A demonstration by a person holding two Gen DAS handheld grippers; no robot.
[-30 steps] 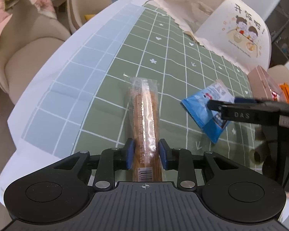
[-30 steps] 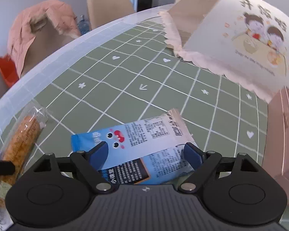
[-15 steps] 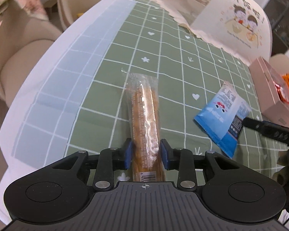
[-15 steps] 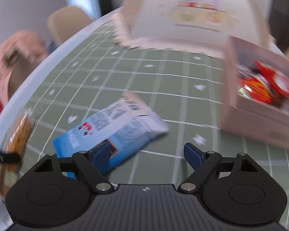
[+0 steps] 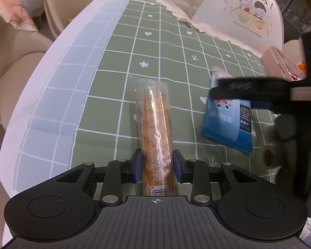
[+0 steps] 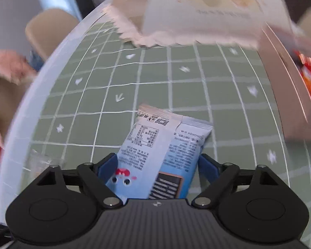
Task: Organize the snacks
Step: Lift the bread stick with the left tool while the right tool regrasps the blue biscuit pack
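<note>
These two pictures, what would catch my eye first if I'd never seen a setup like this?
Probably the long clear-wrapped bread stick lying on the green checked tablecloth, pinched between the left gripper. Next, the blue snack packet sits between the fingers of the right gripper. Behind them stands a cartoon-printed food cover, with a pink box of red packets at the right.

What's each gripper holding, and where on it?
Left gripper clamps the long clear-wrapped snack near its barcode end. Right gripper straddles the blue packet's lower half; closure unclear.

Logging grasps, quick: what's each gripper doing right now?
Left gripper: shut on the bread stick.
Right gripper: open, fingers either side of the blue packet.
</note>
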